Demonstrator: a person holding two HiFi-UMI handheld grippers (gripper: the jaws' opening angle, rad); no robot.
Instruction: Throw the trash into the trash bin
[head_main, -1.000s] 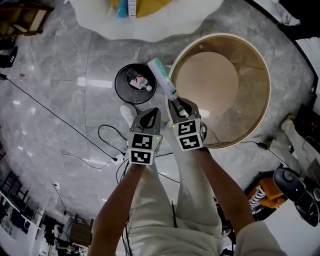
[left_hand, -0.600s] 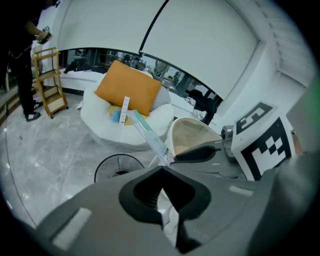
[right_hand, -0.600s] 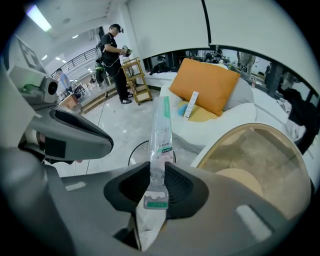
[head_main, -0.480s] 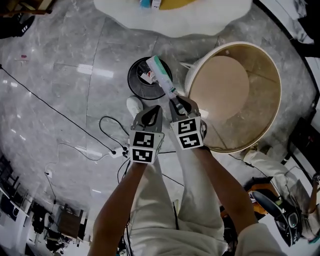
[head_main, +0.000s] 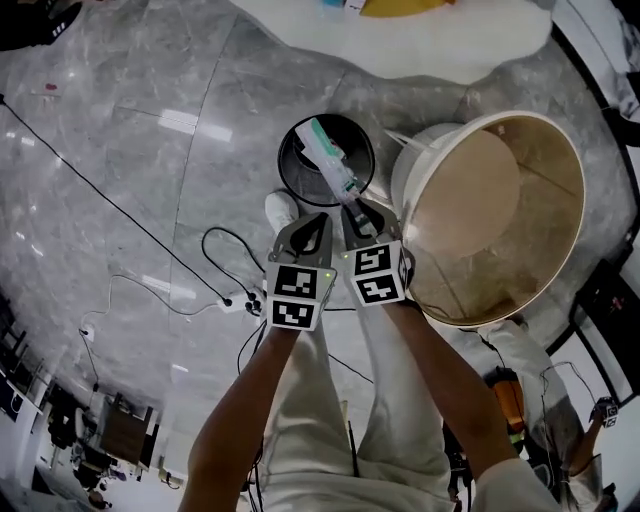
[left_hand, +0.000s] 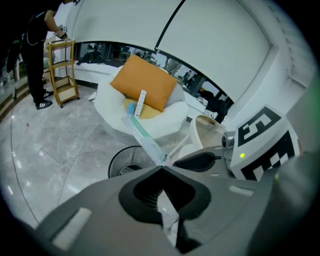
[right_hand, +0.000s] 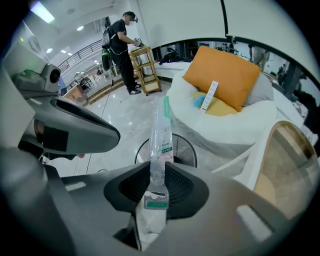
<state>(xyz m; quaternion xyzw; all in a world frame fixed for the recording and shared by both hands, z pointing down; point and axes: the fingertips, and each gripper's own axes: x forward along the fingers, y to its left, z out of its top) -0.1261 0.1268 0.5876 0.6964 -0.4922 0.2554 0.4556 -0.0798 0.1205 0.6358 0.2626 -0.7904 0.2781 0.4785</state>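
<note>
Grips, in the right gripper (head_main: 355, 206) (right_hand: 157, 166), a long clear plastic wrapper (head_main: 328, 160) (right_hand: 162, 131), jaws nipped narrow on its lower end. Pokes that wrapper up and forward from the tips, its far end over the mouth of the round black trash bin (head_main: 287, 165) (right_hand: 192, 151) just ahead of the gripper. Bears a green band with lines of small dark print partway along the sleeve, plus a green tag down between the jaws, all too small to read. Sets the left gripper (head_main: 320, 220) (left_hand: 161, 168) just beside the right one, on its left, jaws pressed together at the tips with nothing pinched. Wears black-and-white square markers on both cubes, no letters. Has, close on the right of the right gripper, a round white-sided table (head_main: 470, 190) with a wooden top. Faces, beyond the bin, a white cushioned seat (right_hand: 240, 125) with an orange cushion (right_hand: 230, 75) (left_hand: 145, 82) and a slim white box (right_hand: 212, 95) (left_hand: 141, 102) leaning on it, its print unreadable. Looks, farther off to the left, toward a person (right_hand: 122, 45) in black at a wooden trolley (right_hand: 146, 70). Hangs above grey marble floor crossed by a black cable (head_main: 130, 235)
</note>
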